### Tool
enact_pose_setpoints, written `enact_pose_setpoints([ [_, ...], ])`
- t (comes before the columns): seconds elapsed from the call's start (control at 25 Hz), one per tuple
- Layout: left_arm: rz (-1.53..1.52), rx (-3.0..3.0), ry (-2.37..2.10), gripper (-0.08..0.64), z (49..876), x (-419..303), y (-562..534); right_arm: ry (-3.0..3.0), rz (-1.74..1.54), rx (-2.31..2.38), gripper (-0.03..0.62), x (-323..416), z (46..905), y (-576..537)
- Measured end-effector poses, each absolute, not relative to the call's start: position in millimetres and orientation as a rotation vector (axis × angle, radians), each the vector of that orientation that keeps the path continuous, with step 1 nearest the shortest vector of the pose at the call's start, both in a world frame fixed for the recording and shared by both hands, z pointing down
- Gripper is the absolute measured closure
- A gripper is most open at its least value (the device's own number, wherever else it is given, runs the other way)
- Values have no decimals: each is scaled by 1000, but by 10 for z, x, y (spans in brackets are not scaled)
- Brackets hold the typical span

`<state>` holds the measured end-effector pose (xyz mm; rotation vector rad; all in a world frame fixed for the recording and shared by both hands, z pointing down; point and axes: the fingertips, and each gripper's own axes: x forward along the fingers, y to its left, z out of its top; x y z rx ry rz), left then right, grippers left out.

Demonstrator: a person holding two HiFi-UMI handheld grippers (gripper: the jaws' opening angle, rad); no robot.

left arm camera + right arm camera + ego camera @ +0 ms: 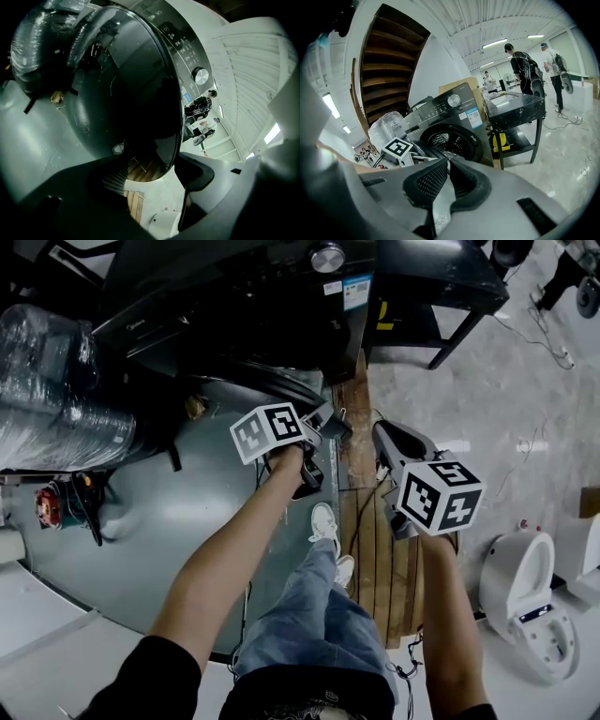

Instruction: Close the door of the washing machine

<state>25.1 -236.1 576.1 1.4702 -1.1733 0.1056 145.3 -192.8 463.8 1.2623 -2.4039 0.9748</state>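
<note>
There is 1 dark washing machine point(281, 287) at 12 o'clock in the head view, and its 1 round door point(126, 84) stands swung open toward 10 o'clock. Of the 2 tongs, the left tongs point(151, 176) are spread wide, with the door's lower rim lying in the gap; I cannot tell whether either jaw touches it. The right tongs point(445, 168) are closed to a thin slit and hold nothing, hanging at 3 o'clock, well apart from the door.

1 plastic-wrapped bundle point(47, 381) sits at 9 o'clock, 1 black tabletop point(441, 277) at 1 o'clock and 1 white toilet point(525, 596) at 4 o'clock.

The floor is a grey-green pad point(159, 521), then a strip of wooden planks point(375, 549), then pale open floor point(506, 399) toward 2 o'clock.
</note>
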Motion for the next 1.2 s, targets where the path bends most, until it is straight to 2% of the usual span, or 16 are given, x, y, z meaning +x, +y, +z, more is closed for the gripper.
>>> enact_pose_setpoints([
  [1.2,-88,1288,-1215,238,5792,425,-3560,-2470,885,1260,569,1508,4791,-3179],
])
